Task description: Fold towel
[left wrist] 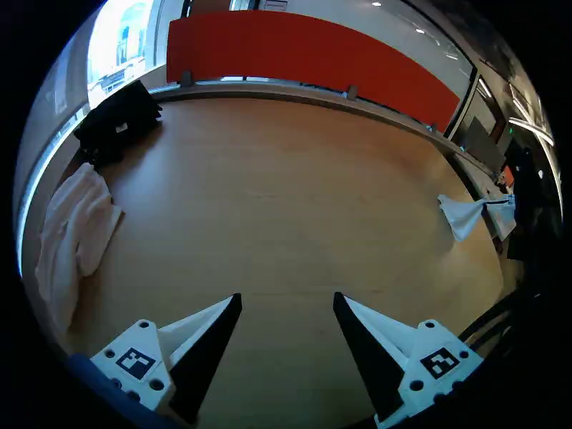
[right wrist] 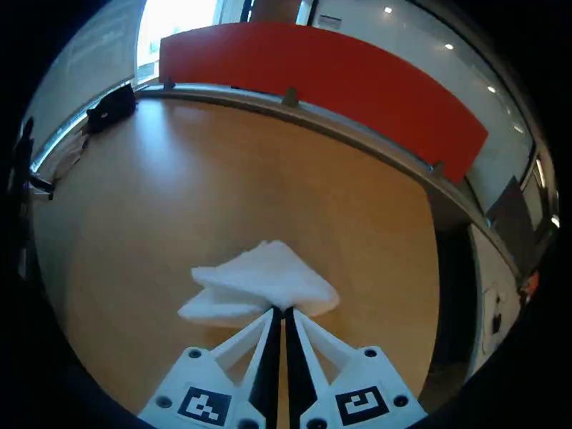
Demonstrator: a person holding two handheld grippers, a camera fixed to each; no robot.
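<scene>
Pinching the white towel (right wrist: 264, 282) by one bunched edge, the right gripper (right wrist: 283, 312) presses its black fingers together on the cloth, with no gap that we can see between them. The towel sits at the near side of the wooden table (right wrist: 214, 179), crumpled into a soft, pointed mound with two layers fanning out to the left; whether it rests on the wood or hangs just clear we cannot tell. In the left gripper view the same towel (left wrist: 461, 214) appears small near the table's right edge. The left gripper (left wrist: 286, 299) hovers over bare wood with its jaws spread wide and nothing between them, which we read as readiness to take a second corner so the cloth can be stretched flat before folding. The tabletop is smooth, pale-grained and faintly glossy. A loose heap of white cloth (left wrist: 71, 229) lies at the left edge near a black bag (left wrist: 118, 121), and a matte red divider panel (left wrist: 307, 53) runs along the back.
</scene>
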